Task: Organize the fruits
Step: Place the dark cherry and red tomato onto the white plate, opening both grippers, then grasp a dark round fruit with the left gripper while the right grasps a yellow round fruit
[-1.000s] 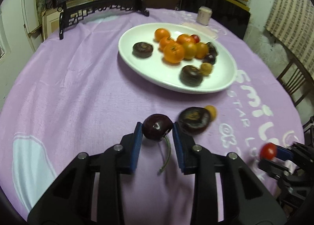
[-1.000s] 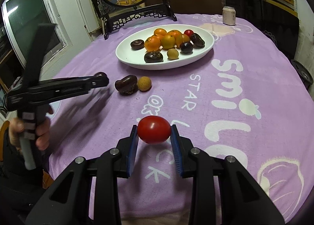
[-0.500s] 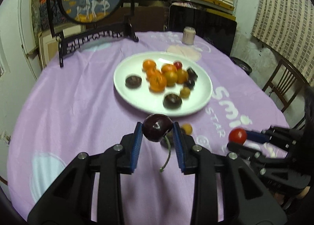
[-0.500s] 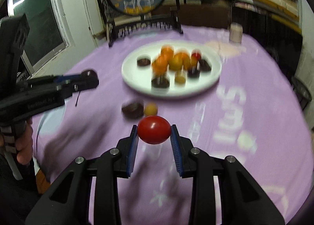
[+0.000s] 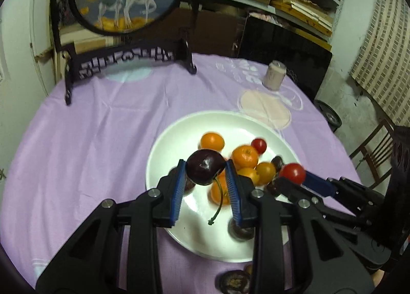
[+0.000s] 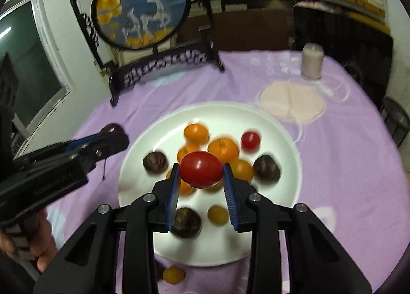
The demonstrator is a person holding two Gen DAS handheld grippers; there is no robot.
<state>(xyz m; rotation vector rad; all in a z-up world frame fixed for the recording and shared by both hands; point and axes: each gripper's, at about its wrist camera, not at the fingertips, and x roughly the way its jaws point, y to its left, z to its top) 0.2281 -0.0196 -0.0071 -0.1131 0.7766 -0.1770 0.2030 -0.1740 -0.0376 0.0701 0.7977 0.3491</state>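
Note:
My left gripper [image 5: 205, 170] is shut on a dark cherry [image 5: 205, 169] whose green stem hangs down, held above the white plate [image 5: 166, 145]. My right gripper [image 6: 201, 169] is shut on a red cherry tomato [image 6: 201, 168], also above the white plate [image 6: 282, 140]. The plate carries several oranges [image 6: 223, 149], dark round fruits [image 6: 266, 168], a small red tomato [image 6: 251, 139] and a small yellow fruit [image 6: 217, 215]. In the left wrist view the right gripper [image 5: 292, 174] reaches in from the right with its tomato. In the right wrist view the left gripper [image 6: 112, 132] comes in from the left.
A dark fruit [image 5: 234, 281] and a small yellow fruit [image 6: 174, 274] lie on the purple tablecloth [image 5: 89, 140] just in front of the plate. A round painted screen on a black stand [image 6: 141, 6] and a small jar [image 6: 311, 60] stand at the back. A chair [image 5: 376, 147] is right of the table.
Both grippers have moved forward and up from the near part of the table to above the plate, each still holding its fruit. The two loose fruits on the cloth now lie behind the fingertips.

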